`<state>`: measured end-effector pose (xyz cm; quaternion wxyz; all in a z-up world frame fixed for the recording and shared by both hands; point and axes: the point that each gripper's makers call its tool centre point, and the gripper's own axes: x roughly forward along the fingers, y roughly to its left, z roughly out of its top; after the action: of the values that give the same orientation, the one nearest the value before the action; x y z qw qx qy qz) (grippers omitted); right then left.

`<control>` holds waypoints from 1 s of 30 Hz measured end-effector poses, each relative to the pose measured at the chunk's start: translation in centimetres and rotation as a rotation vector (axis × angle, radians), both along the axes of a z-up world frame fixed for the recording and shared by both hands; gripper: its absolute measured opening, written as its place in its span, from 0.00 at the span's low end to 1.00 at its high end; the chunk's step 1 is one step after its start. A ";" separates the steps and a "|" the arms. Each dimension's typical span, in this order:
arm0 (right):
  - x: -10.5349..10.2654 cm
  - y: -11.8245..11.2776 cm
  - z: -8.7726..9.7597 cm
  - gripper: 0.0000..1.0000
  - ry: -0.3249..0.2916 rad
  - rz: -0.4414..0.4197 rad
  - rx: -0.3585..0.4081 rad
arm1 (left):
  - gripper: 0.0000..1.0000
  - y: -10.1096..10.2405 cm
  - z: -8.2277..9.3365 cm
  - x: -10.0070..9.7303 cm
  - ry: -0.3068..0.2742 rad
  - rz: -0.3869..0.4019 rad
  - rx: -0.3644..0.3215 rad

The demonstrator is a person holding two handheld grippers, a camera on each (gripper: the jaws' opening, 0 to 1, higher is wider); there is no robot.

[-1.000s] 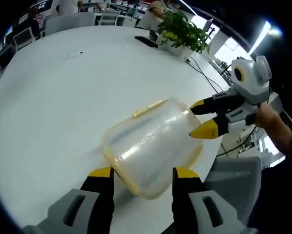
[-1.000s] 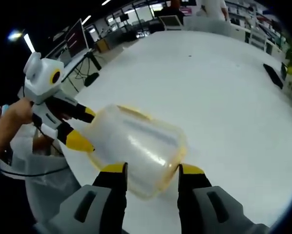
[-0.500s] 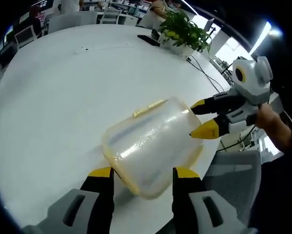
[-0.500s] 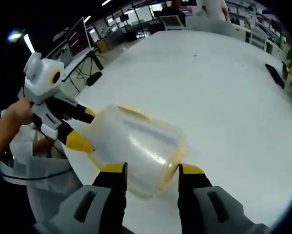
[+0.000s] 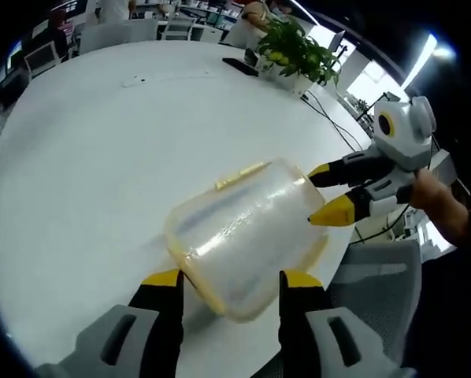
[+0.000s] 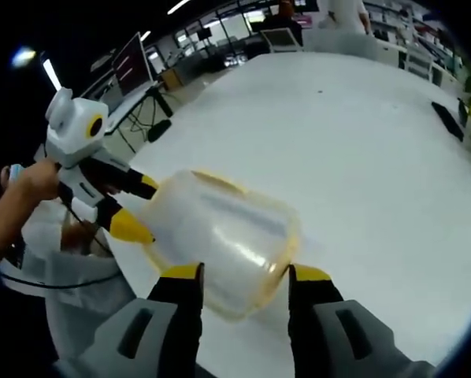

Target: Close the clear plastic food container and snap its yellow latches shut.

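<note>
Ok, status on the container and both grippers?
Left gripper and right gripper open, fingers flanking opposite ends of the container. Container on white table. Yellow latch state unclear. Nothing in the way.

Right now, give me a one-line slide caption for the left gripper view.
Two tools flank a clear plastic food container with yellow latches, near the white table's edge.

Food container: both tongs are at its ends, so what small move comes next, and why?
Probably close the left tongs on the near end of the food container, pressing the yellow latch there. The tongs straddle that end, open, while the right tongs sit at the far end, on the white table.
</note>
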<state>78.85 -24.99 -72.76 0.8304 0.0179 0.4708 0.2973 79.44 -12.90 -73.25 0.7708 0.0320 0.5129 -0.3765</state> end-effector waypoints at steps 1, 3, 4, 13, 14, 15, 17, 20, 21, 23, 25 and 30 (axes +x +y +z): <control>0.0 0.0 0.0 0.40 -0.005 0.019 -0.001 | 0.42 0.0 0.0 -0.1 -0.001 0.001 -0.001; -0.1 0.0 0.0 0.41 -0.010 0.042 0.002 | 0.43 0.0 0.1 0.1 -0.018 -0.005 -0.001; -0.2 0.0 0.0 0.41 -0.012 0.058 0.004 | 0.43 0.0 0.2 0.1 -0.035 -0.016 0.001; -0.6 0.2 0.2 0.45 -0.028 0.132 -0.008 | 0.44 0.2 0.7 0.2 -0.093 -0.060 0.024; -0.7 0.2 0.2 0.45 -0.031 0.138 -0.010 | 0.44 0.3 0.9 0.2 -0.100 -0.059 0.023; -0.7 0.1 0.4 0.45 -0.037 0.146 -0.012 | 0.44 0.3 1.1 0.3 -0.104 -0.058 0.021; -0.6 0.1 0.7 0.45 -0.049 0.161 -0.015 | 0.44 0.4 1.5 0.5 -0.122 -0.056 0.020; -0.6 0.1 1.2 0.45 -0.084 0.203 -0.019 | 0.44 0.6 2.2 0.8 -0.151 -0.059 0.022; -0.6 0.0 1.4 0.45 -0.089 0.214 -0.024 | 0.44 0.6 2.5 0.9 -0.166 -0.063 0.024; -0.4 0.0 1.8 0.45 -0.105 0.230 -0.022 | 0.44 0.6 3.0 1.1 -0.186 -0.071 0.025; -0.2 0.3 2.4 0.42 -0.131 0.247 0.000 | 0.44 0.5 3.4 1.2 -0.205 -0.080 0.024; 0.0 1.4 3.5 0.39 -0.166 0.292 0.036 | 0.43 -0.1 4.5 1.4 -0.251 -0.123 0.016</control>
<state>78.88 -23.62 -69.22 0.8139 -0.0605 0.3927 0.4239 80.89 -13.01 -68.76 0.8039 0.1163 0.4126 -0.4123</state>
